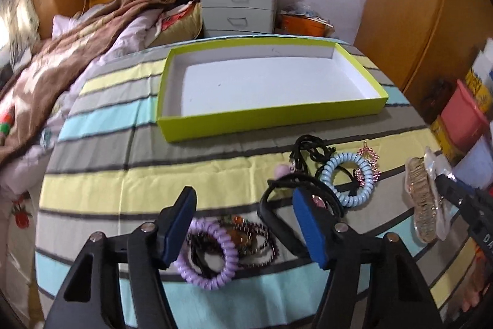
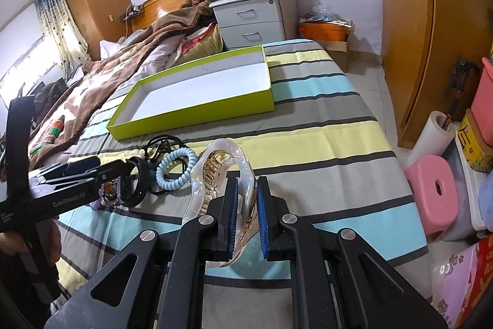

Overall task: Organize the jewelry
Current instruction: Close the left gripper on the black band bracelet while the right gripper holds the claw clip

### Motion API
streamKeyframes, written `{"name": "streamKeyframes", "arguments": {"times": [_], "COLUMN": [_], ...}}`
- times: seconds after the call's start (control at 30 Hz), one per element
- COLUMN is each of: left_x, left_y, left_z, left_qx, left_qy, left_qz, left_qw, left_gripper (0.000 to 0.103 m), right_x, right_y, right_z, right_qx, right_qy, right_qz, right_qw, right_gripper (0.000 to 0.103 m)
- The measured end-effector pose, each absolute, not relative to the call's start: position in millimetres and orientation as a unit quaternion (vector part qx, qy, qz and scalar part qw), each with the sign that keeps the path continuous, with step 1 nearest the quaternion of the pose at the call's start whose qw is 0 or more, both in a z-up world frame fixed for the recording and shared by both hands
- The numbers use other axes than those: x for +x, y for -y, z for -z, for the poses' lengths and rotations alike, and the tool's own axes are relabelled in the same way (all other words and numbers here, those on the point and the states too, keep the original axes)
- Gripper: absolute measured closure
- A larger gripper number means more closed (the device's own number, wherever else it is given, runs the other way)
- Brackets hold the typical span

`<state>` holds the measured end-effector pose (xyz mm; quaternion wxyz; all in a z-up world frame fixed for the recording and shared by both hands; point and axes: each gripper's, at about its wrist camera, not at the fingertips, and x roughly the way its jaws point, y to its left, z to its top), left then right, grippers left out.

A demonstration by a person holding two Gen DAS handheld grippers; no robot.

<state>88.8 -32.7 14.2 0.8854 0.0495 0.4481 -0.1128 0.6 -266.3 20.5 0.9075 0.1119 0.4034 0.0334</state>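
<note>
A lime-green shallow box with a white inside lies empty on the striped bedspread; it also shows in the right wrist view. My left gripper is open above a pile: a purple coil hair tie, dark beaded bracelets, a black bangle, a light-blue coil tie and black cords. My right gripper is shut on a clear and gold hair claw clip, also seen in the left wrist view, held just above the bed.
A brown blanket covers the bed's left side. A white nightstand and an orange box stand behind the bed. A pink stool and stacked containers stand on the floor to the right.
</note>
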Motion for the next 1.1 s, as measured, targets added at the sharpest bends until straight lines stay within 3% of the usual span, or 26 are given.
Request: {"name": "streamKeyframes", "arguments": {"times": [0.33, 0.57, 0.77, 1.1], "left_x": [98.1, 101.7, 100.3, 94.5], "left_y": [50.3, 56.3, 52.9, 45.8], "left_z": [-1.2, 2.9, -0.5, -7.7], "left_qx": [0.086, 0.084, 0.068, 0.050], "left_qy": [-0.463, -0.471, -0.470, -0.464], "left_qz": [0.148, 0.159, 0.161, 0.162], "left_qw": [0.870, 0.864, 0.865, 0.870], "left_gripper": [0.043, 0.072, 0.087, 0.089], "right_x": [2.2, 4.1, 5.1, 5.8], "right_y": [263.0, 267.1, 267.8, 270.1], "right_z": [-19.4, -17.6, -17.9, -19.1], "right_qx": [0.115, 0.118, 0.119, 0.119], "right_qy": [-0.406, -0.408, -0.409, -0.407], "right_qz": [-0.035, -0.031, -0.031, -0.030], "right_qw": [0.906, 0.905, 0.904, 0.905], "right_gripper": [0.091, 0.091, 0.091, 0.091]}}
